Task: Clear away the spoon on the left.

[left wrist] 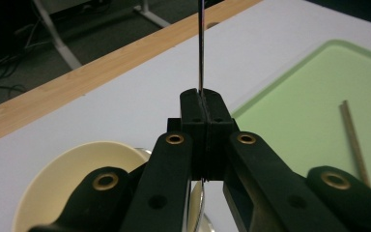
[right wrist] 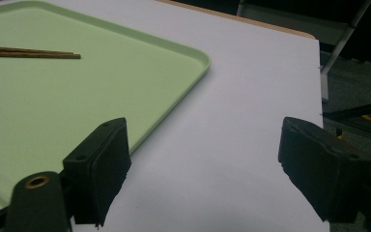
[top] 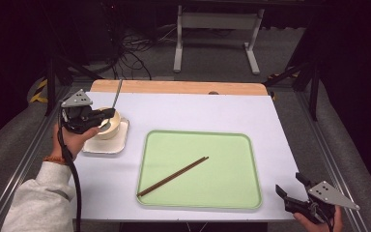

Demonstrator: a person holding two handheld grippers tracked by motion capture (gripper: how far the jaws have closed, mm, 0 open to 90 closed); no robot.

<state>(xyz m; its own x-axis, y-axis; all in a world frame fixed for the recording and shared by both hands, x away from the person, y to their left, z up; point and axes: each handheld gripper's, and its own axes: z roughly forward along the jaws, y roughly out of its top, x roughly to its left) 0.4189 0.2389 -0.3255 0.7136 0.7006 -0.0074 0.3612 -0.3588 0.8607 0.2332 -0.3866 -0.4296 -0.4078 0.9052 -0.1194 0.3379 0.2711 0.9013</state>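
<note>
Here, chopsticks (top: 173, 176) on tray (top: 244, 193), spoon (top: 116, 96) in bowl (top: 112, 129)

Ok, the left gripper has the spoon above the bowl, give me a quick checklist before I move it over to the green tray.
1. Left gripper shut on the spoon handle: ok.
2. Spoon lifted out of the bowl: cannot tell; its lower end is hidden.
3. Bowl seated on the white plate: ok.
4. Free space on the green tray beside the chopsticks: ok.
5. Right gripper open, off the tray's near right corner: ok.
</note>
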